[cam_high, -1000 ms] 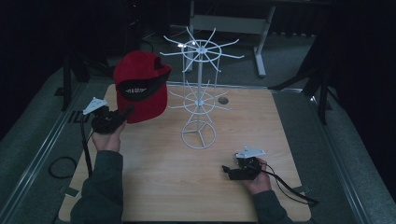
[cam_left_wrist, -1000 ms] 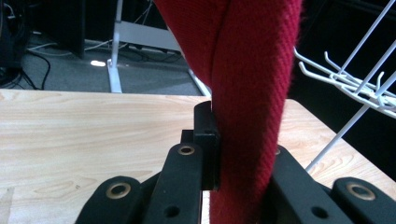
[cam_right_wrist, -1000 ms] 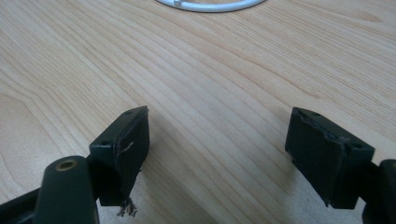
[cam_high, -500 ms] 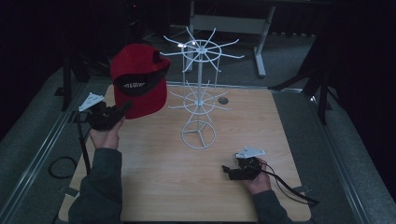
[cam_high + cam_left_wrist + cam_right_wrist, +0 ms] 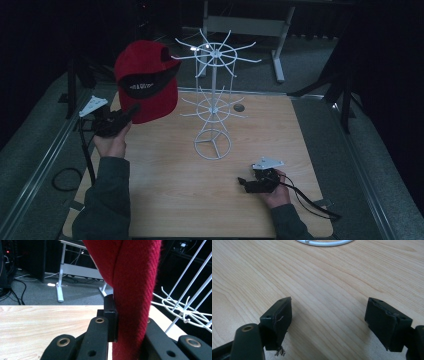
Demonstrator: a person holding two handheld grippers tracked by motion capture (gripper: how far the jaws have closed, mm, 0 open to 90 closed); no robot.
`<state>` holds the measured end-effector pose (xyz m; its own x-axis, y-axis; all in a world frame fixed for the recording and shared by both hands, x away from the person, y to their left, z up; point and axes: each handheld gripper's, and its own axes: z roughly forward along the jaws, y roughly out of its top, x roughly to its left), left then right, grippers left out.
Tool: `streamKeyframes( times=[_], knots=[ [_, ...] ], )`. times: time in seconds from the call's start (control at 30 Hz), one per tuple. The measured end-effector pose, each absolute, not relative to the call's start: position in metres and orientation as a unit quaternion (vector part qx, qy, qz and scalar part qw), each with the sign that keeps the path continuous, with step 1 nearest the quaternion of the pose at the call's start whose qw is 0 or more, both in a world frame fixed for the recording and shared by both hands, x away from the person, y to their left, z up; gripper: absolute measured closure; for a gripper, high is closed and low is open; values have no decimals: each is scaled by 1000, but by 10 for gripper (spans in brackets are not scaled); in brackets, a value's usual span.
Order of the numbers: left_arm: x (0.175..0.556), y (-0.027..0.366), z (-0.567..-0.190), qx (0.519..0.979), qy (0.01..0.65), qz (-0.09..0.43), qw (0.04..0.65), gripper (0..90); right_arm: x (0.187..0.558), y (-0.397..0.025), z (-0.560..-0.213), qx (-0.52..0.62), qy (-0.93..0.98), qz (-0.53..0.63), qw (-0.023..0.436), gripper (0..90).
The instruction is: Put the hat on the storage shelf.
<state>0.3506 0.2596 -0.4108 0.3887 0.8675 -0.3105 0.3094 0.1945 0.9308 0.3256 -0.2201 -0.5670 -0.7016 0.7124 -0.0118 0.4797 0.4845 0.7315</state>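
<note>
The red cap (image 5: 146,80) is held above the far left corner of the wooden table (image 5: 165,185) by the left gripper (image 5: 131,111), whose jaws are pinched on a fold of the cap's fabric; in the left gripper view the red cloth (image 5: 132,290) is seen pressed between the two black jaws, so that it hangs free of the tabletop. The cap is carried with its dark underside of the brim turned toward the person, just to the left of the white wire rack (image 5: 214,95), whose upper ring of hooks (image 5: 216,50) stands at roughly the same height. This placement is judged to serve hanging: the cap is raised to hook level so that it can be brought sideways onto a prong. Contact between cap and rack is not yet made; a gap is visible between them. The right gripper (image 5: 243,183) is rested low on the near right part of the table, well apart from the rack's round base (image 5: 212,145). Its jaws are spread wide with nothing between them, as the right gripper view shows over bare wood (image 5: 324,290). It is judged to be parked clear of the work.
</note>
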Motion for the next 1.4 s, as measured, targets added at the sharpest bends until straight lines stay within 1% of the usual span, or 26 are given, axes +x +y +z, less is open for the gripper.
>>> streamKeyframes(
  times=[0.8, 1.4],
  knots=[
    [345, 264, -396, 575, 487, 246, 609, 860, 326, -220, -567, 352, 846, 366, 159, 217],
    [340, 260, -387, 570, 474, 249, 623, 860, 326, -220, -567, 352, 846, 366, 159, 217]
  ],
)
